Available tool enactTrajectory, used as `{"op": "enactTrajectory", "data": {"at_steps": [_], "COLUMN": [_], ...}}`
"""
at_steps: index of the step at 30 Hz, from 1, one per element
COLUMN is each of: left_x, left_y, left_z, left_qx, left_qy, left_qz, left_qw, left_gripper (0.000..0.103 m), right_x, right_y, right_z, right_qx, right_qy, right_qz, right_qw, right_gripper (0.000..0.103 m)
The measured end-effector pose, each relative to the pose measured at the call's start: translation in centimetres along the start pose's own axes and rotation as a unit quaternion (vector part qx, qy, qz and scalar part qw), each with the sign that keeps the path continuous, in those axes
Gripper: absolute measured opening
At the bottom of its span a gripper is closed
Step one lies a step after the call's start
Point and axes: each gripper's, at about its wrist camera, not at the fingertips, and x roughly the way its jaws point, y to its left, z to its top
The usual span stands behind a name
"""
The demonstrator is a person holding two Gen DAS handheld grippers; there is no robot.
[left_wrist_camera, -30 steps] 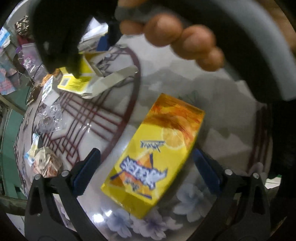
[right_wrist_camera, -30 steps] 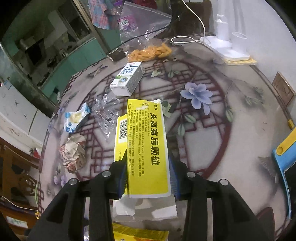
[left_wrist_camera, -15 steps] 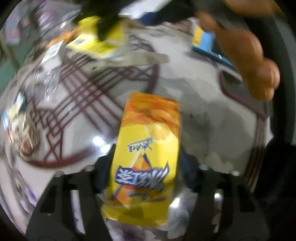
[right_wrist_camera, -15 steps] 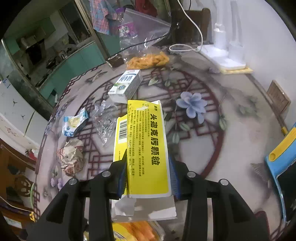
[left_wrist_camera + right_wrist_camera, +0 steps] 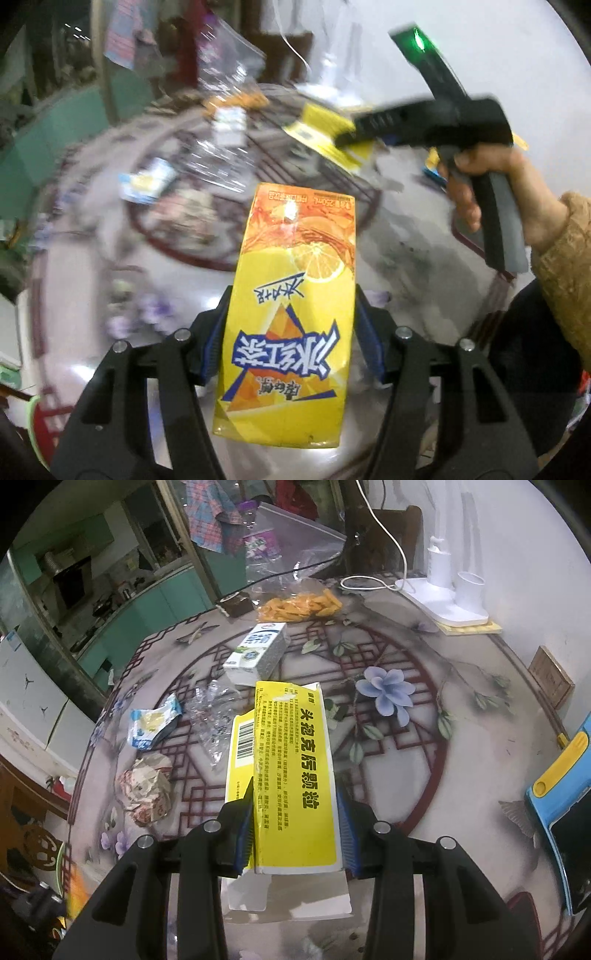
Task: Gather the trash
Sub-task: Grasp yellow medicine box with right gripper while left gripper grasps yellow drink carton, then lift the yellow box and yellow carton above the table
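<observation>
My left gripper (image 5: pixel 291 343) is shut on a yellow-orange juice carton (image 5: pixel 295 295) and holds it above the patterned table (image 5: pixel 406 258). My right gripper (image 5: pixel 295 838) is shut on a flattened yellow and white medicine box (image 5: pixel 291 775), also held above the table (image 5: pixel 461 775). In the left wrist view the right gripper (image 5: pixel 347 142) shows at the upper right with that box (image 5: pixel 325 133). Loose trash lies on the table: a white milk carton (image 5: pixel 258 651), a clear crumpled wrapper (image 5: pixel 214 716), a blue and yellow wrapper (image 5: pixel 151 723) and a crumpled paper ball (image 5: pixel 146 794).
A bag of orange snacks (image 5: pixel 299 605) and a clear plastic bag (image 5: pixel 280 550) lie at the far side. A white lamp base (image 5: pixel 447 598) stands at the back right. A blue and yellow device (image 5: pixel 561 790) lies at the right edge. A wall stands behind.
My left gripper closed on the juice carton, lifted it off the table and swung up. My right gripper kept hold of the medicine box and rose a little.
</observation>
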Motion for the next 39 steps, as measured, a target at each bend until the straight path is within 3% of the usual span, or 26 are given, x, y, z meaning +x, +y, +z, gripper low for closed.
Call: {"op": "enactTrajectory", "data": {"at_steps": [4,15,19,25,30,39], "left_x": [-2.1,-3.3,-3.8,-4.8,-5.6,-6.8], "left_y": [1.7,3.3,4.3,5.6,6.3,9.2], "left_z": [-0.8,-1.6,-1.7,-2.1,-2.9,-3.8], "left_qx": [-0.025,-0.064,-0.086,-0.114,-0.109,-0.159], "left_qy": [-0.036,-0.061,-0.066,-0.08,-0.084,-0.092], "left_qz": [0.03,0.06,0.071,0.07,0.096,0.112], "left_qw": [0.9986,0.9943,0.9916,0.9878,0.9858,0.9766], "left_gripper": [0.059,0.059,0.059,0.059,0.059,0.059], "right_x": [-0.3,-2.1,-3.5,-4.0,-4.6,-4.9], "right_y": [1.4,3.8,6.1,10.2,13.2,13.6], "right_z": [-1.1,-2.9,-3.9,-6.8,-8.8,-10.4], "right_qx": [-0.01,-0.029,-0.061,-0.106,-0.133,-0.1], "right_qy": [0.001,-0.033,-0.06,-0.054,-0.059,-0.072], "right_qz": [0.002,-0.014,-0.019,0.006,0.024,0.022], "right_qw": [1.0,0.999,0.996,0.993,0.989,0.992], "right_gripper": [0.038,0.037,0.037,0.037,0.037,0.038]}}
